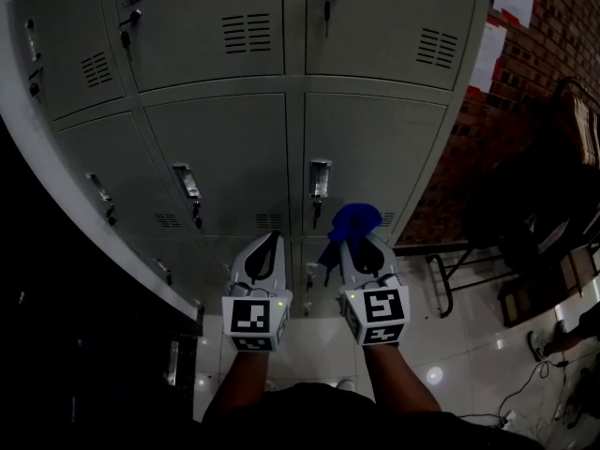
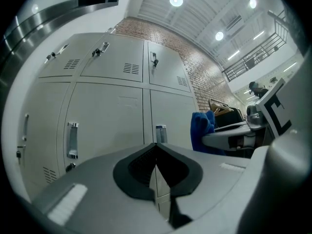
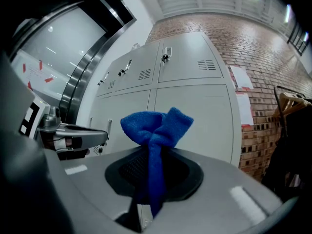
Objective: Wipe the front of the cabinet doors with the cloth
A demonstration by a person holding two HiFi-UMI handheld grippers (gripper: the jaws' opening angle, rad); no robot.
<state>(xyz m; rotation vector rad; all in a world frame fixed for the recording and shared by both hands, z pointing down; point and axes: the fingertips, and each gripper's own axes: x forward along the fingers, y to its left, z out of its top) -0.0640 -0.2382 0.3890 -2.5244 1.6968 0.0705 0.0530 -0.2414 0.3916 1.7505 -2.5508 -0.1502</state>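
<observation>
The right gripper is clamped on the blue cloth, which is bunched above its jaws near the doors, apparently not touching. The left gripper is closed on nothing. Wiping seems not yet begun, so every door is left.

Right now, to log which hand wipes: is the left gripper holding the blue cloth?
No, the left gripper is shut on nothing; the right gripper pinches the blue cloth.
</observation>
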